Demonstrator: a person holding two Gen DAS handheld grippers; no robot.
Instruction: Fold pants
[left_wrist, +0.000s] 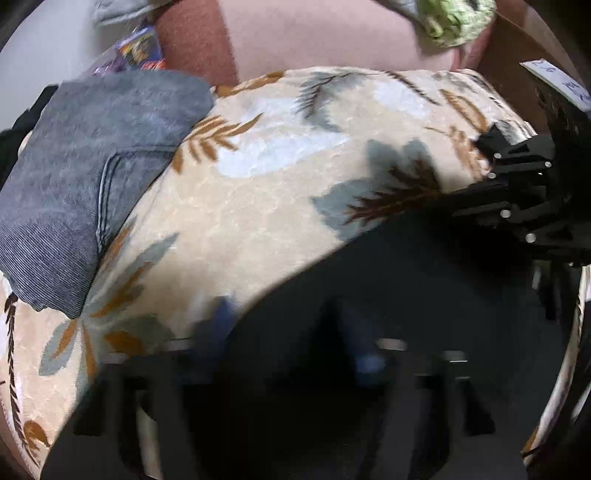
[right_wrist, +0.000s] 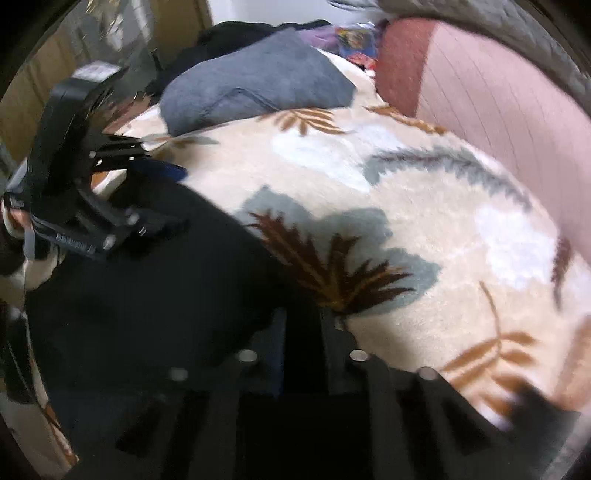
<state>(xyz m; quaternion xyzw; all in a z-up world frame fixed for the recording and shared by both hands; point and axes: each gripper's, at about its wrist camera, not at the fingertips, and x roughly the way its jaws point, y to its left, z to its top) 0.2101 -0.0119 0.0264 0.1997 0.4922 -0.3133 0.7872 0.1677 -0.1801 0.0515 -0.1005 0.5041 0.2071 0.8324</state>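
Left gripper (left_wrist: 295, 354): jaws drawn close together, low over the near edge of the black pants (left_wrist: 406, 295); blur hides whether cloth is pinched between them. Right gripper (right_wrist: 303, 332): jaws likewise narrowed to a slim gap at the pants' far edge, where black cloth meets blanket; a grasp cannot be told for certain.

Black pants: spread flat on the bed, filling the near part of both wrist views, with each gripper at an opposite side.

Leaf-print blanket (left_wrist: 258, 192): cream, with rust, brown and grey-blue fronds; covers the bed under the pants.

Folded grey corduroy garment (left_wrist: 85, 177): lies on the blanket at far left, well apart from the pants.

Pink cushion (left_wrist: 314, 33): beyond the blanket's far edge.
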